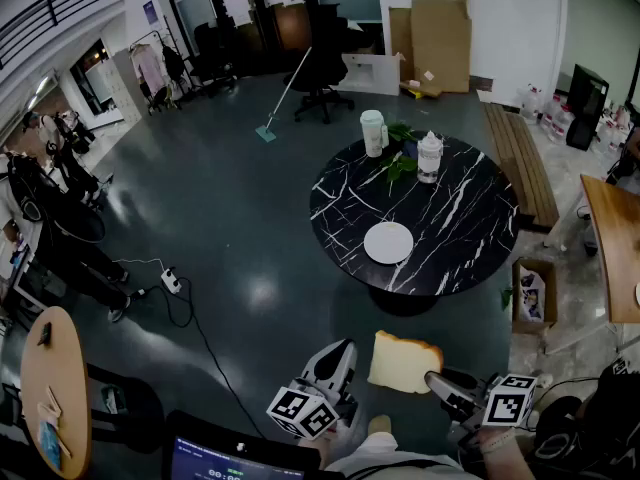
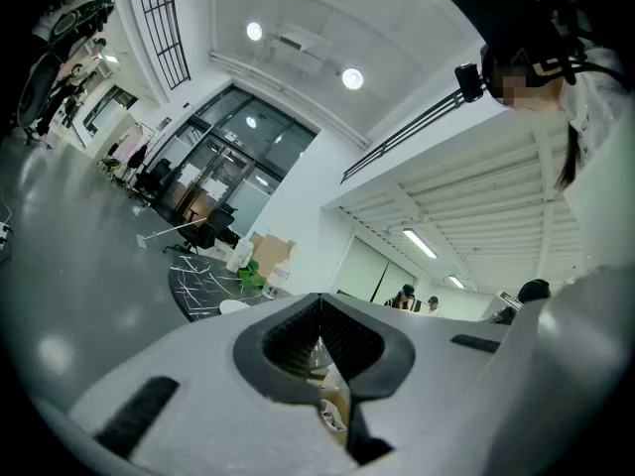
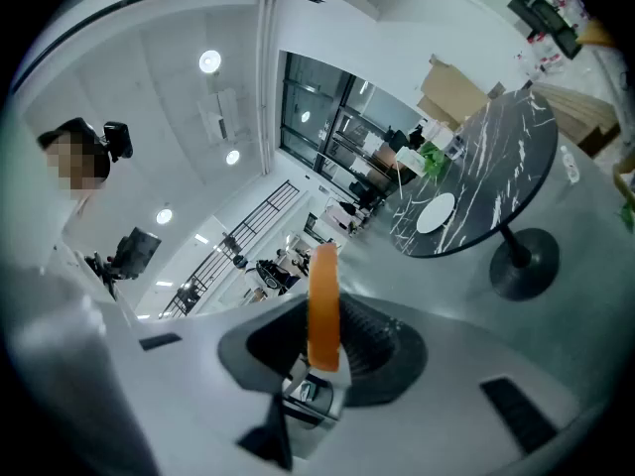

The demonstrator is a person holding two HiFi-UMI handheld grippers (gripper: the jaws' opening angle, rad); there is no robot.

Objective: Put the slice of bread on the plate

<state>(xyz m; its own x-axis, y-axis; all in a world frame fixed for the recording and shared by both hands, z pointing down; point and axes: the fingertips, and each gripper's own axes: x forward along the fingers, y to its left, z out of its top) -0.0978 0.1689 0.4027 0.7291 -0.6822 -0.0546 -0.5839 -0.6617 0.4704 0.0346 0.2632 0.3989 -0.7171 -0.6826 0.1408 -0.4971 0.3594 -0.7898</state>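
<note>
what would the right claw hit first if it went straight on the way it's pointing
Past the slice of bread it grips, the right claw seems to face only open floor; the table with the plate sits off to one side. Depth is unclear.

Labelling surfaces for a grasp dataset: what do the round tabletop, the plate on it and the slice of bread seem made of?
Tabletop: black marble or marble-look laminate, smooth, with white veins.
Plate: plain white, smooth; ceramic or plastic.
Slice of bread: pale matte crumb, orange-tan crust; real or imitation, unclear.
</note>
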